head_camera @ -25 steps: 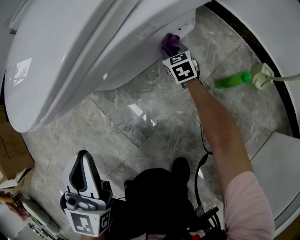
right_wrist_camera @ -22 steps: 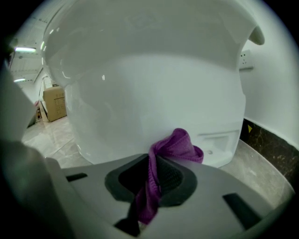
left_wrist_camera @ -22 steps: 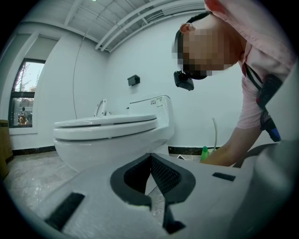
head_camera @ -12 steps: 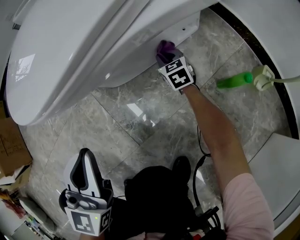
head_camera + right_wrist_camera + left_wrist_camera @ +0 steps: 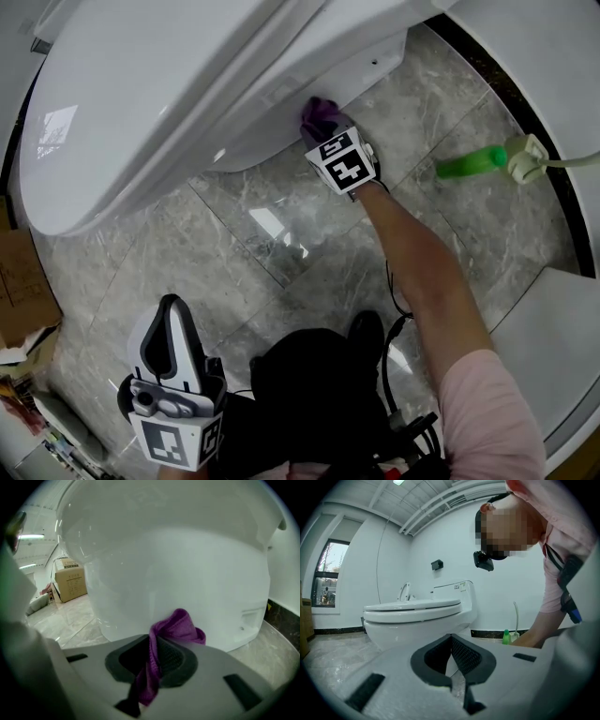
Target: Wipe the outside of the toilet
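my right gripper (image 5: 153, 654) pinches a crumpled purple cloth (image 5: 180, 626) tight and presses it against the low side wall of the glossy white ceramic toilet (image 5: 169, 103), so the wad rubs the curve. my left gripper (image 5: 451, 644) hangs low, jaws together on nothing, out of the way.
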{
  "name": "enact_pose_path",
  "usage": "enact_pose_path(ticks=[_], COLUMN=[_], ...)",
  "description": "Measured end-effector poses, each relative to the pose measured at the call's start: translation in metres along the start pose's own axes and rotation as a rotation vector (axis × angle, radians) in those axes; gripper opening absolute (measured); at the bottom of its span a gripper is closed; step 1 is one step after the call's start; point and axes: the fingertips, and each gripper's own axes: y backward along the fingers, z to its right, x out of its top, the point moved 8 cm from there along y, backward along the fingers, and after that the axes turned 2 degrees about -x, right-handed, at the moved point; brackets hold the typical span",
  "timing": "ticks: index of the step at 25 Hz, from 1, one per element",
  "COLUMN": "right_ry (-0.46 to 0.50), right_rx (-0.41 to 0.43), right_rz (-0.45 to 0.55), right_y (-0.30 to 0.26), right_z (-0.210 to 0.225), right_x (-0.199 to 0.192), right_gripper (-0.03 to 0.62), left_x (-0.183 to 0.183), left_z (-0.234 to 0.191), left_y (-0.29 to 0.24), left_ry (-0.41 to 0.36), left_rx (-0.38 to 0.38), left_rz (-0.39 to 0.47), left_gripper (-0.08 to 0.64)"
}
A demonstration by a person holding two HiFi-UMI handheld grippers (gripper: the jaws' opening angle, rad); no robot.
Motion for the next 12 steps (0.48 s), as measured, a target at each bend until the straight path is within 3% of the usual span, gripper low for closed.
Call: enact_pose_path(ticks=[12], right_ry=[0.025], right_rx=[0.058], right_rz=[-0.001], right_y=[-0.008], right_z=[-0.047], right_x=[0.006], right_gripper=[0.055], left_x=[-0.003], left_z=[-0.013], left_y=[0.024], left_ry=[0.005], left_rx=[0.03], left_rz=[0.02], left_gripper=[0.008])
